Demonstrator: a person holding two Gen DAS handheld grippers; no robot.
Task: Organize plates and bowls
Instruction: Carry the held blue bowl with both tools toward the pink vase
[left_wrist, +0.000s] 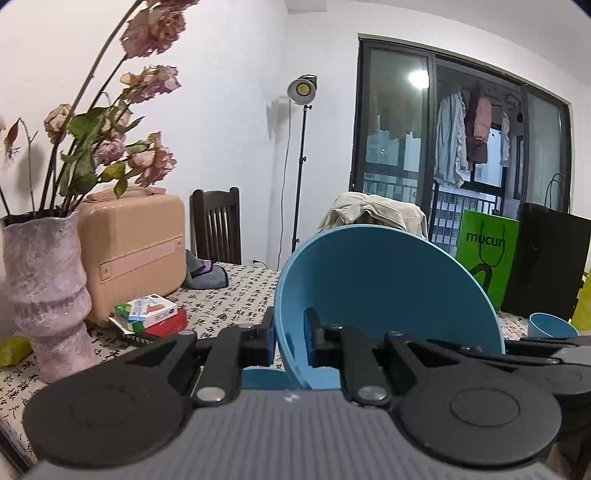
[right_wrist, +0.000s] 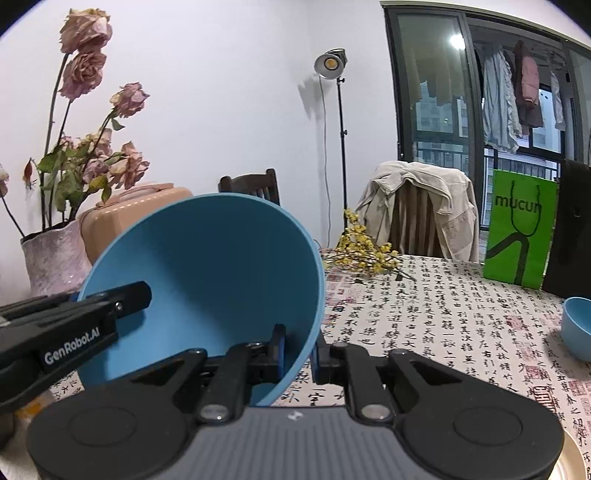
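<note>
Step in hand: carrying one large blue bowl (left_wrist: 388, 295) with both grippers at once. The left gripper (left_wrist: 290, 341) has its jaws nearly closed, pinching the bowl's rim wall on the bowl's left side, one pad inside and one outside. The right gripper (right_wrist: 297, 350) does the same on the opposite rim, jaws likewise almost shut on the wall. The bowl hangs tilted, its opening turned toward the cameras, lifted clear of the surface (right_wrist: 443, 317), which wears a cloth printed with calligraphy.

In the left wrist view a second blue dish (left_wrist: 264, 376) shows just below the held bowl, mostly hidden behind the gripper body; whether it is a plate or a bowl I cannot tell. Judgement: this looks like the stacking spot, so the next move would call for levelling the bowl, lowering it over that dish with both hands in step, then letting both jaws go together.

Surroundings:
- small blue bowl (right_wrist: 578, 328) at the right edge of the surface, well apart from the held one; probably next to collect.
- pink vase (left_wrist: 44, 291) with dried roses close on the left, and a stack of small boxes (left_wrist: 149, 315) beside it. The vase is the nearest thing to knock during a sideways swing.
- sprig of yellow flowers (right_wrist: 364, 253) lies farther back.
- green paper bag (right_wrist: 521, 232) and a black bag stand at the far right, out of the way.
</note>
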